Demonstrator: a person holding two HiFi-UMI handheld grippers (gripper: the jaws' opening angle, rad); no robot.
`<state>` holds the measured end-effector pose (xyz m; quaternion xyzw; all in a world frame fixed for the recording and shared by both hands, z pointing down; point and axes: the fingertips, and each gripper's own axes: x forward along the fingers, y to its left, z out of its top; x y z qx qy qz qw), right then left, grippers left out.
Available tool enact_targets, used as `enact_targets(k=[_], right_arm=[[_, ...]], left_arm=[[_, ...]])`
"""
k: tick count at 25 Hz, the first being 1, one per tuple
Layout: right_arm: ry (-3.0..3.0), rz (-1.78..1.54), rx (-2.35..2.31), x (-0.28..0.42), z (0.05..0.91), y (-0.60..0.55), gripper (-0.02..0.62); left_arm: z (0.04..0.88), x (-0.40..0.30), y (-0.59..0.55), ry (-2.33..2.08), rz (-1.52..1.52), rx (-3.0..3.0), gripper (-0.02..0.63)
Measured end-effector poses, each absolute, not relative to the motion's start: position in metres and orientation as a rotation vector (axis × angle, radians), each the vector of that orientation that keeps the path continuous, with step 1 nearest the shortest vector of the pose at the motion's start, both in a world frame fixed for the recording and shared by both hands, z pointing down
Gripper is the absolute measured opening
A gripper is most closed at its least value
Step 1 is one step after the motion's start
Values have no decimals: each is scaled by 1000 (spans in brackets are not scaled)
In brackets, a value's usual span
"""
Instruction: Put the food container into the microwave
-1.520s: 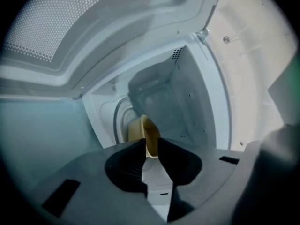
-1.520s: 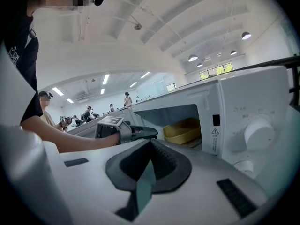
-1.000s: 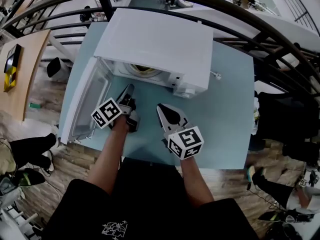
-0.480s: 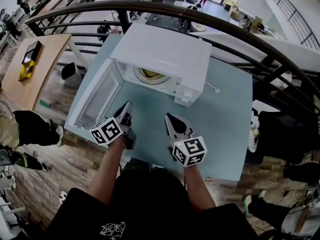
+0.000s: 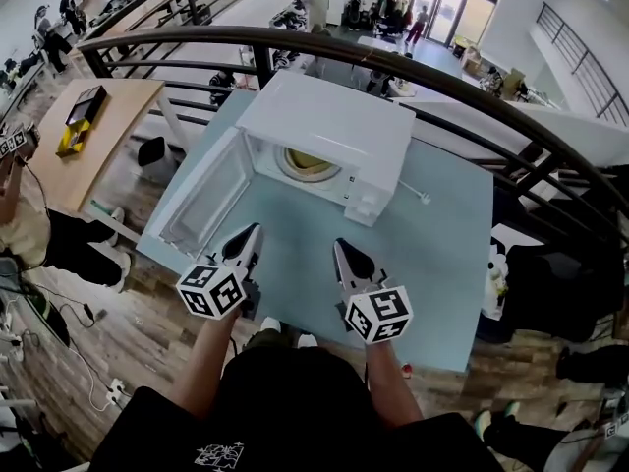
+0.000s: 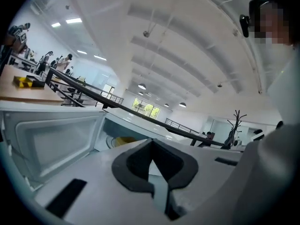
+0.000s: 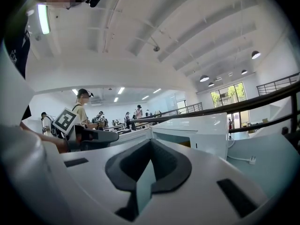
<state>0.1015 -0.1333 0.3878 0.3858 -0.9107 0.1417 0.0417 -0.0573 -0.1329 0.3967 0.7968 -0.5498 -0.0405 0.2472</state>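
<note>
Head view shows the food container [image 5: 307, 163] apparently already inside the open microwave [image 5: 334, 116], so left gripper [image 5: 253, 233] and right gripper [image 5: 340, 246] hover clear of it, jaws closed, empty

inside the microwave [image 5: 329, 126] only a yellowish curved edge of the food container [image 5: 307, 163] shows in the head view; the microwave's top hides the rest, so its shape cannot be told. in the left gripper view it is a yellow sliver beside the microwave's open door [image 6: 51, 142], cut off below by the left gripper [image 6: 151, 143]. the microwave's control panel [image 5: 366, 203] is too small to read.
</note>
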Motion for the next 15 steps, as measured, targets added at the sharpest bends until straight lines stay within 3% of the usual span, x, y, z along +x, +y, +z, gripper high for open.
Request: enact_targets(k=[15], right_arm=[[-2767,297,1349,95,340,-125,6]], left_arm=[[354,-67,-123,-1463,-27,2408,8]])
